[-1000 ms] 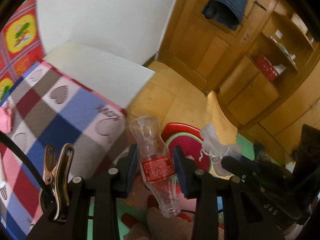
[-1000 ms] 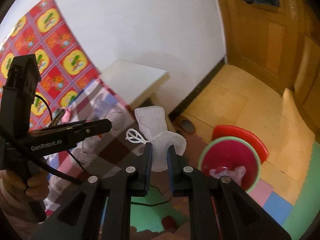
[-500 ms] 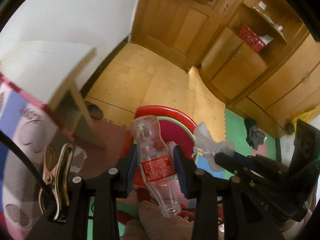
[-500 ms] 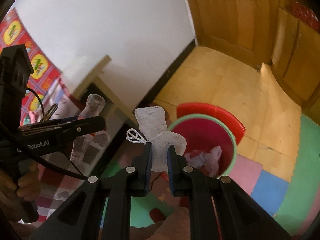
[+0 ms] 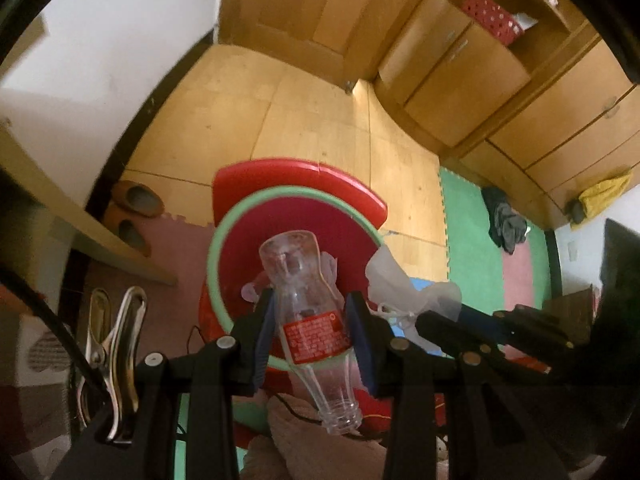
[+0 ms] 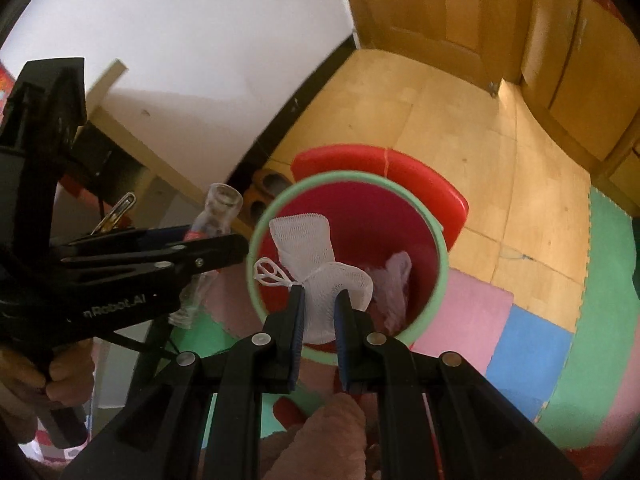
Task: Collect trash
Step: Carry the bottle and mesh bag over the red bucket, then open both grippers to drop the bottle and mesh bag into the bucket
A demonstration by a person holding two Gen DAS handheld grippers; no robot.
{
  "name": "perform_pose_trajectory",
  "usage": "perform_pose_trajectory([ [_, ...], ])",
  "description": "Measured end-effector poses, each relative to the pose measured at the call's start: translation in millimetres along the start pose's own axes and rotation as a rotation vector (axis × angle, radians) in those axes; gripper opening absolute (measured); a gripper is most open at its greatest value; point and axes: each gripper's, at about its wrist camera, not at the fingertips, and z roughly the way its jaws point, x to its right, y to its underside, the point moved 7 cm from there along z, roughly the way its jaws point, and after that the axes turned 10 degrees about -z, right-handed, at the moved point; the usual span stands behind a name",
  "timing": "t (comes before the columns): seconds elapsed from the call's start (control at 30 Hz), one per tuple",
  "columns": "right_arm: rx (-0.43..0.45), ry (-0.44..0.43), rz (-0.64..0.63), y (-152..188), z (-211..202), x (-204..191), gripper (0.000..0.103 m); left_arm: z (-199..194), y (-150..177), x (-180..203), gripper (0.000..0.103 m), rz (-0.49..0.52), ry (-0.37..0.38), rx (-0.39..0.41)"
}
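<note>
Trash fills both of our claws above the bin. In the left wrist view our left claw (image 5: 311, 334) is clamped on a clear plastic bottle (image 5: 308, 312) across its red label, the jaws only partly drawn in by the bottle's width, its base pointing away over the red bin (image 5: 236, 240) with the green rim and its open neck pointing back toward us. That view also shows a metal clip (image 5: 116, 356) fastened to the left of the claw, brown slippers (image 5: 134, 210) by the dark skirting at far left, a wooden cabinet (image 5: 472, 76) with a red basket (image 5: 492, 16) on its shelf at far right, and dark clothes (image 5: 506, 226) lying on the green foam mat (image 5: 468, 240); our right claw (image 5: 432, 320) enters from the right with its white load. The right wrist view shows what the other hides: our right claw (image 6: 318, 312), jaws nearly together, pinching a white mesh pouch (image 6: 316, 272) with a looped drawstring directly over the bin's opening, and pale crumpled trash (image 6: 394, 284) already lying inside the bin. From here we see the bottle side-on at left, just outside the green rim, and the hand (image 6: 60, 376) gripping the left claw's handle. Behind the bin leans a red lid (image 6: 384, 168) on the wooden floor (image 6: 480, 140).
</note>
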Motion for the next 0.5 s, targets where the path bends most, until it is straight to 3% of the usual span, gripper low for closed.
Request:
perform_pose_trajectory([
  [0.27,-0.043,0.003,0.035,3,26,19,0.015,60,0,4,0.037,0.010,-0.026,-0.072],
  [0.5,-0.054,0.007,0.034,2,31,20,0.015,76,1,2,0.037,0.003,-0.043,-0.104],
])
